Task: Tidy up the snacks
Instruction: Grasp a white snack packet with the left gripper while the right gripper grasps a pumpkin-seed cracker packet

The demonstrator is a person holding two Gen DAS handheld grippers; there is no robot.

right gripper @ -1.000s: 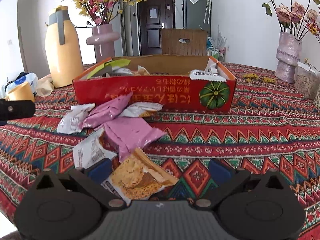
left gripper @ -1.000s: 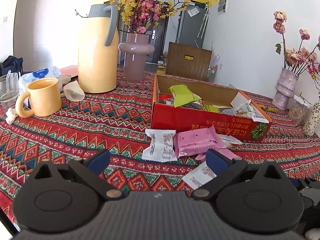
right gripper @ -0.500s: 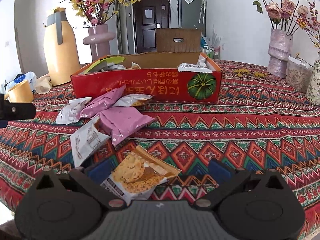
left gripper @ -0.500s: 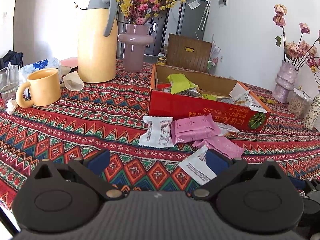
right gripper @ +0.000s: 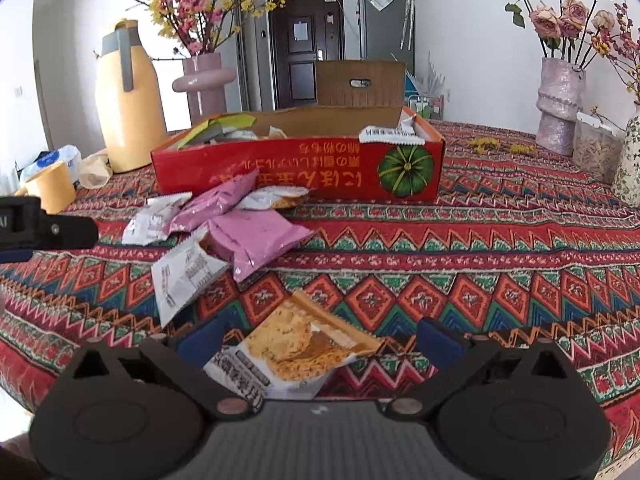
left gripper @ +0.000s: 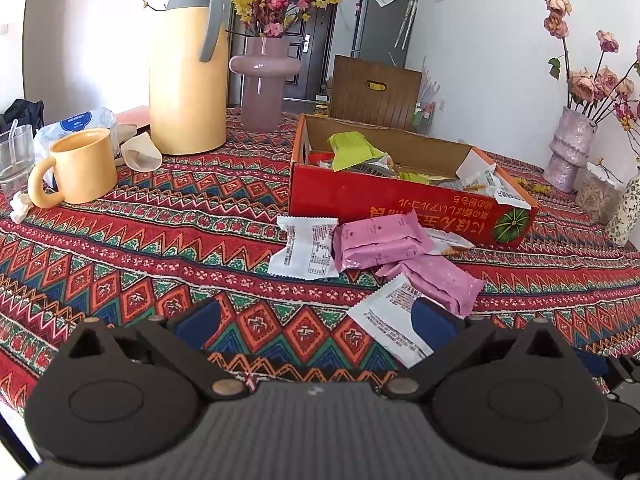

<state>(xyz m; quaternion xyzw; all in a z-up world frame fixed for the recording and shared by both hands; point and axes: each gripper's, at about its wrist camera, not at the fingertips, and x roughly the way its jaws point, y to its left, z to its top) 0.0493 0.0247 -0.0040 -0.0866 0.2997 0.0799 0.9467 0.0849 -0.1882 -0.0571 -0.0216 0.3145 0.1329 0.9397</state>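
An open red cardboard box (left gripper: 400, 204) (right gripper: 300, 168) with several snack packets inside stands on the patterned tablecloth. In front of it lie two pink packets (left gripper: 380, 242) (right gripper: 256, 238) and white packets (left gripper: 304, 250) (right gripper: 184, 276). My left gripper (left gripper: 314, 318) is open just short of this pile, and its right finger covers the edge of a white packet (left gripper: 394, 320). My right gripper (right gripper: 318, 338) is open too. An orange-and-white noodle snack packet (right gripper: 296, 352) sits between its fingers untouched by the pads, its near end hidden behind the gripper body.
A yellow mug (left gripper: 80, 166), a yellow thermos jug (left gripper: 188, 68), a glass, a tissue pack and a pink flower vase (left gripper: 264, 84) stand at the left. More vases and a jar (right gripper: 596, 150) stand at the right. The left gripper's side (right gripper: 44, 228) shows at the right view's left edge.
Both grippers have drawn back from the box, so the box and pile look farther away. The noodle packet keeps its place between the right fingers. Both stay open.
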